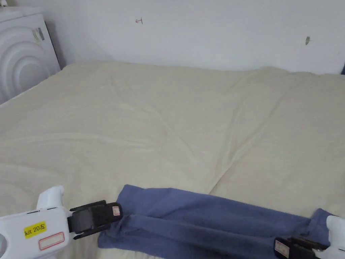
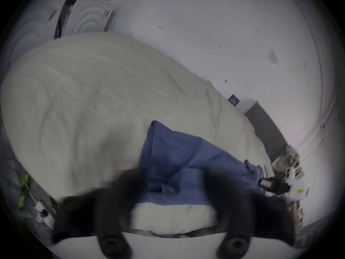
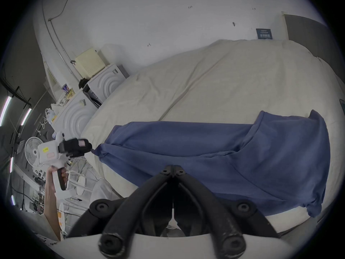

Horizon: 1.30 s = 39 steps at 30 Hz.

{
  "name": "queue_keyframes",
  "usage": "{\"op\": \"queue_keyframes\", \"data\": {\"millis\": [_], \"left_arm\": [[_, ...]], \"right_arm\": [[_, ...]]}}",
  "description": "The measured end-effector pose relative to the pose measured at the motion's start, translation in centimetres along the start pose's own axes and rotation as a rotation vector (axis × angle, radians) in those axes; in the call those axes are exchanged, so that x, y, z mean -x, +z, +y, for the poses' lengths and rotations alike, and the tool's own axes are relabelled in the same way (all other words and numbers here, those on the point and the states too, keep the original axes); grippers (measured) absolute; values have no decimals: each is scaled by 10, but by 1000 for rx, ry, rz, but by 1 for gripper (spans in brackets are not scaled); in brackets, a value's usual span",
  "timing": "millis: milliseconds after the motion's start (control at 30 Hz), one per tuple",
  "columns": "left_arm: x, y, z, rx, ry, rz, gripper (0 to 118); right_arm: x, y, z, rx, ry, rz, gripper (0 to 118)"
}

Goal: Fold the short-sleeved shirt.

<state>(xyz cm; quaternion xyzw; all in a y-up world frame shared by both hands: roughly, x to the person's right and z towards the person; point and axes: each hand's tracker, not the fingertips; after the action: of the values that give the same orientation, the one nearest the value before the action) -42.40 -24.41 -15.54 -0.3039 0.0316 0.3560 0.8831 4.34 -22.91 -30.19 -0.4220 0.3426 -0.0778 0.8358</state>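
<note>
Cream bedding covers a wide bed [image 1: 168, 111] that runs back to a white wall [image 1: 209, 37], and all the handling happens at its near edge.

The left hand-held gripper [image 1: 116, 216] sits at the left end of the blue short-sleeved shirt [image 1: 202, 219]. In its own view the left hand-held gripper [image 2: 173, 180] is blurred, with its two black jaws standing well apart and blue cloth showing in the gap between them, so it reads as open. From the right gripper view its tip [image 3: 89, 148] touches a corner of the shirt [image 3: 186, 151] that is drawn out to a point, and a hand [image 3: 55, 172] holds its white handle.

The right hand-held gripper [image 3: 172, 168] has its jaws brought together, tips meeting on the blue fabric at the near edge. In the head view it [image 1: 279, 248] lies at the shirt's lower right end.

Between the two tools the shirt [image 2: 186, 160] lies as a long, narrow, creased band across the front of the bed. One end is bunched near the left tool, and the other spreads wider past the right one.

Farther out, a white washing machine [image 1: 23, 54] stands against the bed's far left corner. A small fan [image 3: 31, 149] stands on the floor beyond the left tool.
</note>
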Motion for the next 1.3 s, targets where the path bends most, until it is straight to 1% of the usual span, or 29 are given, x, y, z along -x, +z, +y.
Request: {"op": "queue_keyframes", "data": {"millis": [67, 133, 200, 300, 333, 433, 467, 533, 567, 633, 667, 700, 733, 767, 800, 833, 900, 967, 1033, 1067, 1133, 1167, 1200, 1233, 1300], "left_arm": [[10, -15, 6, 14, -7, 13, 112], [18, -23, 7, 33, 10, 40, 112], [26, -33, 7, 75, 40, 27, 112], [29, -49, -3, 142, 35, 39, 112], [29, -50, -3, 104, 20, 37, 113], [35, -50, 4, 95, 66, 28, 112], [34, -51, 5, 101, 63, 12, 110], [28, -57, 4, 122, 10, 63, 101], [23, -57, 3, 127, -15, 98, 95], [15, -60, 2, 142, -84, 109, 78], [10, -63, 0, 152, -102, 161, 69], [7, -66, -2, 160, -126, 191, 56], [5, -67, -4, 147, -155, 249, 46], [5, -63, -5, 129, -148, 268, 40], [4, -60, -5, 124, -121, 225, 26], [4, -60, -6, 119, -94, 186, 20], [-1, -69, -12, 122, -83, 202, 17], [-6, -66, -11, 118, -123, 238, 14], [-10, -64, -10, 128, -127, 244, 9], [-16, -63, -12, 130, -149, 258, 9], [-27, -63, -15, 182, -156, 142, 9], [-37, -67, -21, 207, -174, 113, 9], [-40, -66, -22, 192, -232, 190, 9], [-44, -66, -22, 195, -266, 200, 9], [-50, -63, -19, 166, -208, 166, 9]], "right_arm": [[-4, -2, 2, 13, -12, 6, 0], [-7, -2, 1, 26, -44, 15, 0], [-12, -4, 3, 38, -54, 10, 0], [-15, -6, 4, 48, -49, -13, 0], [-16, -6, 3, 51, -52, -16, 0], [-18, -7, 3, 59, -62, -18, 0], [-19, -8, 2, 61, -62, -14, 0], [-20, -10, -1, 66, -61, -20, 0], [-17, -13, -2, 72, -63, -25, 0], [-19, -16, -6, 82, -79, -24, 0], [-19, -18, -9, 86, -89, -20, 0], [-19, -19, -10, 90, -96, -18, 0], [-19, -20, -13, 94, -97, -13, 0], [-18, -21, -15, 101, -99, -18, 0], [-19, -22, -17, 106, -100, -25, 0], [-21, -23, -18, 111, -103, -31, 0], [-25, -24, -21, 123, -121, -38, 0], [-29, -24, -23, 128, -133, -45, 0], [-34, -22, -24, 125, -143, -59, 0], [-37, -21, -24, 124, -159, -59, 0], [-43, -17, -23, 114, -174, -57, 0], [-44, -16, -22, 109, -175, -65, 0], [-45, -14, -21, 107, -173, -71, 0], [-48, -12, -20, 101, -173, -76, 0], [-53, -6, -18, 91, -180, -75, 0]]}}
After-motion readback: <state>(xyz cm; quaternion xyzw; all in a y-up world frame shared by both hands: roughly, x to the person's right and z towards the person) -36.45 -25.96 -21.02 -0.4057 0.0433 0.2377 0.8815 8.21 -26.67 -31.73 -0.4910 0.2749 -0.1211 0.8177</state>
